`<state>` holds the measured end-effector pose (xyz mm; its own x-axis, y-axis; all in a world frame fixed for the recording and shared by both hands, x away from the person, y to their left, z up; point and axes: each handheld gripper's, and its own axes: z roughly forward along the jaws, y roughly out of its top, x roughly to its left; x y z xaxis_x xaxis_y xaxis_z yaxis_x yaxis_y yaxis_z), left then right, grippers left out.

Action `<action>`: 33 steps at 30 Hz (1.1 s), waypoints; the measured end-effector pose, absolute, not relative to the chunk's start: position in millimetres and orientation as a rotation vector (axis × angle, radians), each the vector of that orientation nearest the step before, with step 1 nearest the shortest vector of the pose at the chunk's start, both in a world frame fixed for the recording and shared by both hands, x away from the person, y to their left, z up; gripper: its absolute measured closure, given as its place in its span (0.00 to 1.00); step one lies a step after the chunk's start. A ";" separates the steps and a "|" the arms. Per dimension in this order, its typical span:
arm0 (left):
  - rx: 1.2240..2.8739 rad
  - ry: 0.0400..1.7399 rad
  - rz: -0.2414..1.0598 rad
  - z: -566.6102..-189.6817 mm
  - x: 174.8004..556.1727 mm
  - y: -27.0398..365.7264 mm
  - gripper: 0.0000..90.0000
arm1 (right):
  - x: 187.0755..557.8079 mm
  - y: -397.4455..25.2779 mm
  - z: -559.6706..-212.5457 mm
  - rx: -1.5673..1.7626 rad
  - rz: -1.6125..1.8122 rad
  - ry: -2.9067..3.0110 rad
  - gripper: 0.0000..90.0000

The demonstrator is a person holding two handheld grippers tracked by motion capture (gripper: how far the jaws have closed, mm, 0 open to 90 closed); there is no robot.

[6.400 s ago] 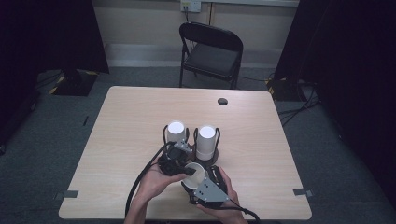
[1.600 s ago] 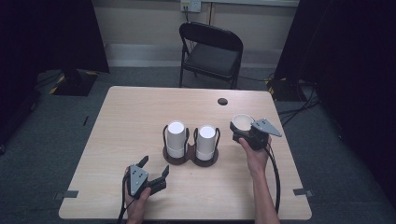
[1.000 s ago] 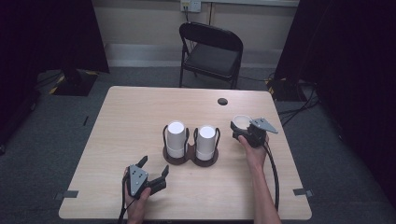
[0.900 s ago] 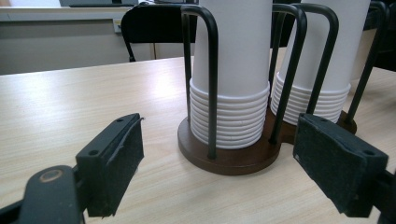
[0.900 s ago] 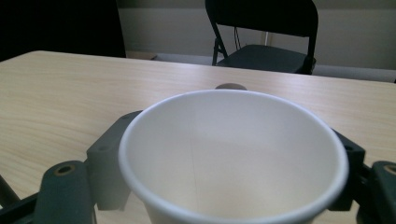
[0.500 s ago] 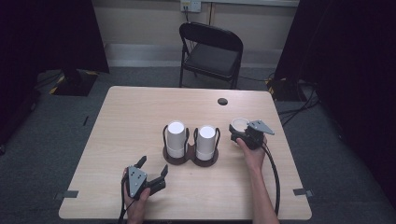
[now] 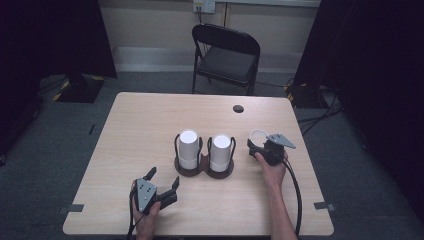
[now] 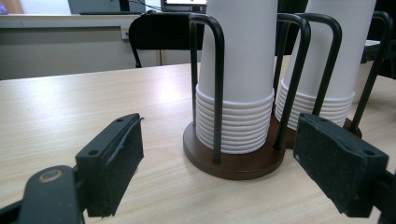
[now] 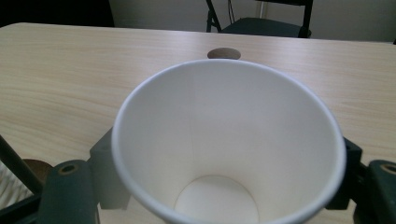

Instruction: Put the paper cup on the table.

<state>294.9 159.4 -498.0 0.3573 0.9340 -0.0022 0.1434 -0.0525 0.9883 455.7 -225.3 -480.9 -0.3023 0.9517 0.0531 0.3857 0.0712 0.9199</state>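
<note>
A brown two-place cup holder (image 7: 202, 171) with black wire loops stands mid-table and carries two stacks of white paper cups (image 7: 188, 145) (image 7: 220, 150). To its right, my right gripper (image 7: 258, 144) is shut on a single upright white paper cup (image 7: 258, 136). In the right gripper view that empty cup (image 9: 229, 140) sits between the jaws, open mouth up. My left gripper (image 7: 164, 178) rests open near the table's front edge, pointing at the holder. In the left gripper view its pads (image 8: 114, 163) stand wide apart with the stacks (image 8: 236, 84) just ahead.
A dark round cable hole (image 7: 238, 108) lies at the table's far right. A black folding chair (image 7: 227, 50) stands behind the table. The wooden table (image 7: 135, 130) has bare room left of the holder. Cables trail from both grippers off the front edge.
The right gripper has carried the single cup from in front of the holder out to its right, then drifted slightly left and nearer. The left gripper has drawn back to the front edge and stayed open.
</note>
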 end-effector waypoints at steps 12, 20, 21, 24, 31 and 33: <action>1.473 1.026 0.872 -498.3 294.6 159.9 0.18 | 455.7 -223.3 -482.5 1.326 1.193 1.762 0.21; 1.475 1.026 0.868 -498.3 294.7 160.0 0.18 | 455.4 -221.3 -486.6 1.366 1.181 1.776 0.15; 1.475 1.026 0.869 -498.3 294.6 160.0 0.18 | 455.4 -221.5 -487.2 1.376 1.175 1.781 0.15; 1.475 1.027 0.867 -498.3 294.7 160.0 0.18 | 454.4 -222.2 -487.9 1.398 1.169 1.785 0.15; 1.478 1.022 0.868 -498.2 294.8 159.8 0.18 | 447.6 -228.8 -490.4 1.420 1.180 1.752 0.15; 1.478 1.025 0.870 -498.2 295.0 159.7 0.18 | 445.5 -230.6 -490.4 1.429 1.178 1.743 0.15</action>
